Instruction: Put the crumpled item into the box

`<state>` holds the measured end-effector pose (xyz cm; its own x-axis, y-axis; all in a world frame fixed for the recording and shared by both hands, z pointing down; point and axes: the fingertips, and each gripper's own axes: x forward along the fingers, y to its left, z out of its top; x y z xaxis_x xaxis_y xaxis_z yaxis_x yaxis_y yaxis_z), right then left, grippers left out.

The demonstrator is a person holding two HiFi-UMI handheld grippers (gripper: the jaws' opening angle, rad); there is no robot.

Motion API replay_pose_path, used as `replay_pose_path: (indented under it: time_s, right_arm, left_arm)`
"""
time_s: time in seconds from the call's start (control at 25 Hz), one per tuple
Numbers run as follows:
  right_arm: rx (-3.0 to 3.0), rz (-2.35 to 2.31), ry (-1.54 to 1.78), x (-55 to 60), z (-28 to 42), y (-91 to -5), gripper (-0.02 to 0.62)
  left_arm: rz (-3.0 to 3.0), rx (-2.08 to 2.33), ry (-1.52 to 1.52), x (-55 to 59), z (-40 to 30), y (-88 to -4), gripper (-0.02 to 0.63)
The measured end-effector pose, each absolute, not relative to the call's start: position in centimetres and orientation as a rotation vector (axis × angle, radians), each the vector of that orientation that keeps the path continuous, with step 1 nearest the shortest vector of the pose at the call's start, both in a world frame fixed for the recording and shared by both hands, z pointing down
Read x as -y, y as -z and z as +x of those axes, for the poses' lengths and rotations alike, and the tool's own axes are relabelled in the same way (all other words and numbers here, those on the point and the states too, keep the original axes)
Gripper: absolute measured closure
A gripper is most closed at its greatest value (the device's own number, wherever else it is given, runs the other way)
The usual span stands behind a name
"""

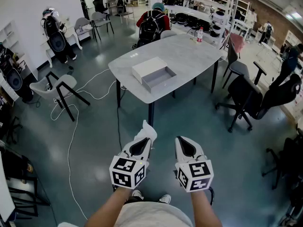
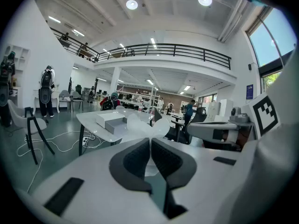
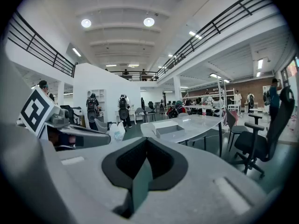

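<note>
A crumpled white paper item sticks out of my left gripper, which is shut on it, low in the head view and well short of the table. In the left gripper view the paper fans out above the closed pads of that gripper. My right gripper hangs beside it, shut with nothing between its jaws, as the right gripper view shows. The box, white with an open grey tray, lies on the grey table ahead; the box also appears in both gripper views.
White cables trail over the floor at the left near a white chair. Black office chairs stand right of the table. A person with a backpack sits behind it, and a bottle stands on its far end.
</note>
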<state>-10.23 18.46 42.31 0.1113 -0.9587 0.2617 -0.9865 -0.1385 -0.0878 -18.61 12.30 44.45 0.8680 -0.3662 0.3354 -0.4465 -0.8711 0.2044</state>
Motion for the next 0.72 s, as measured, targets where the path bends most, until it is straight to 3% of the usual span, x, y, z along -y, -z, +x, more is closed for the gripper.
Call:
replay_pose_path:
  time_s: [0.72]
  right_arm:
    - [2.070, 2.220, -0.431, -18.5, -4.3, -43.4, 0.591]
  left_arm:
    - [2.758, 0.678, -0.430, -11.9, -12.6, -44.9, 0.588]
